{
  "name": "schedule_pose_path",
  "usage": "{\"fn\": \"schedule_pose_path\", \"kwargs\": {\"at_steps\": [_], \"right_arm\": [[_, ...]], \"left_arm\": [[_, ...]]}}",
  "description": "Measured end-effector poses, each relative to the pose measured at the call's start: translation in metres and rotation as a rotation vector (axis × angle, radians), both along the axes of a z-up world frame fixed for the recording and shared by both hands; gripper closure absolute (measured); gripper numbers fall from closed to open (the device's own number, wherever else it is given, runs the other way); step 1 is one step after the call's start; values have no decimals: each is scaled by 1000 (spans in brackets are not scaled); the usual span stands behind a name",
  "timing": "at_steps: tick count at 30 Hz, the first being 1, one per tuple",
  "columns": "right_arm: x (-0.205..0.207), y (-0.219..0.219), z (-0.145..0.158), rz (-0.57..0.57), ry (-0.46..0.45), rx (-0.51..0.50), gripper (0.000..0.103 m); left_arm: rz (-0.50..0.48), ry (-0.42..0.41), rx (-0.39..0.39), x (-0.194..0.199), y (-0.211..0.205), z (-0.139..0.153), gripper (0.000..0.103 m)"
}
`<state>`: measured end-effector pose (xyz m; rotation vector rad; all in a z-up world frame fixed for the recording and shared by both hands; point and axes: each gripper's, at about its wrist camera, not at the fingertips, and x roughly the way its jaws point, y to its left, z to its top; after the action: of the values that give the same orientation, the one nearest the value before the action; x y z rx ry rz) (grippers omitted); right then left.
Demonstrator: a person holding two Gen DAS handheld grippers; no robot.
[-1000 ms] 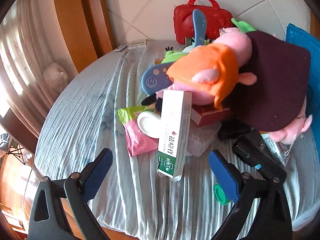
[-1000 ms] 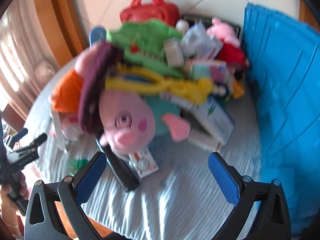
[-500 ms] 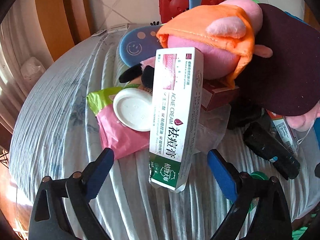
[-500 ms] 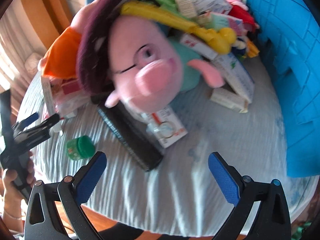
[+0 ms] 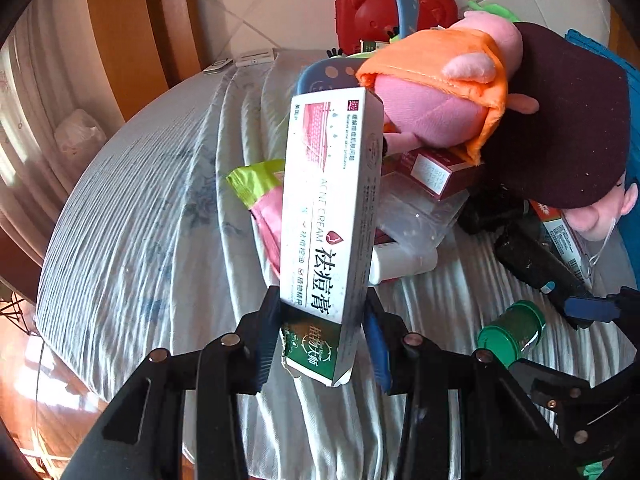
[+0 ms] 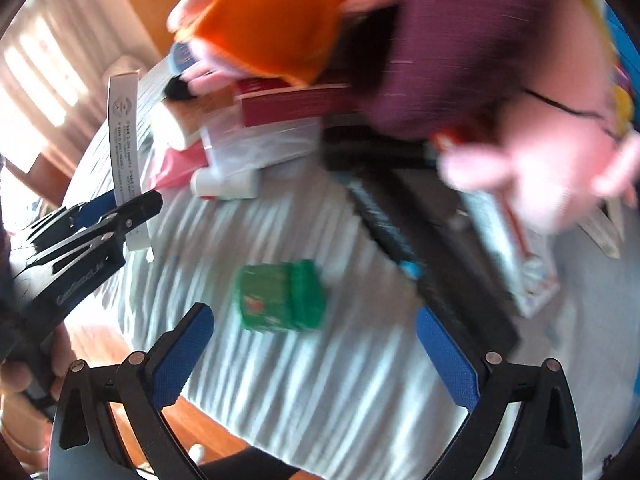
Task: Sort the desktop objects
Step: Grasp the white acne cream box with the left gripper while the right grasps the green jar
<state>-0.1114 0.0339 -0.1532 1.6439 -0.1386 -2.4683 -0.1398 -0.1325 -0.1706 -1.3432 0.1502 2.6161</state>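
Observation:
A long white and green acne cream box (image 5: 328, 220) stands tilted up from the striped tablecloth (image 5: 160, 240). Its green lower end sits between the blue pads of my left gripper (image 5: 322, 312). The jaws are closing and the pads press on both sides of the box. The right wrist view shows the same box (image 6: 124, 140) in the left gripper (image 6: 116, 208) at far left. A small green jar (image 6: 280, 296) lies on its side on the cloth, just beyond my right gripper (image 6: 316, 344), which is open and holds nothing. The picture there is blurred.
A heap fills the back and right: a pink plush pig in orange (image 5: 436, 92), a dark maroon cap (image 5: 560, 120), a red case (image 5: 384, 4), a black comb-like bar (image 5: 536, 264), a pink and green pouch (image 5: 264, 200), a clear plastic box (image 5: 416, 216). The table's edge runs close below.
My left jaws came in from wide open onto the cream box, whose far end now stands higher. The right gripper dropped and swung left, from over the plush pig to the green jar.

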Motion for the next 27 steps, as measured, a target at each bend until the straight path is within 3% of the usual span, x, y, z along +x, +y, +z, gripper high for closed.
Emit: {"fn": "schedule_pose_path", "kwargs": {"at_steps": [8,12,14,15,21,27], "right_arm": [[-17,-22,-6,45,-2,17,2],[-22,-23,-8,49,-10,42,24],[-24,-24,-11,54,-19,52,41],[-25,-24,-12,56,-24,58,56],[-24,-27,4,85,27,79,56],[-22,-21,53,98,151,67,56]], "left_arm": [[10,-7,-12,-7,-8,0,64],[13,-15,-9,-9,-9,0,64],[12,-13,-7,-11,-10,0,64],[12,-11,-9,-12,-10,1,64],[18,7,-9,-9,-12,19,64],[14,47,-56,-11,1,55,64]]}}
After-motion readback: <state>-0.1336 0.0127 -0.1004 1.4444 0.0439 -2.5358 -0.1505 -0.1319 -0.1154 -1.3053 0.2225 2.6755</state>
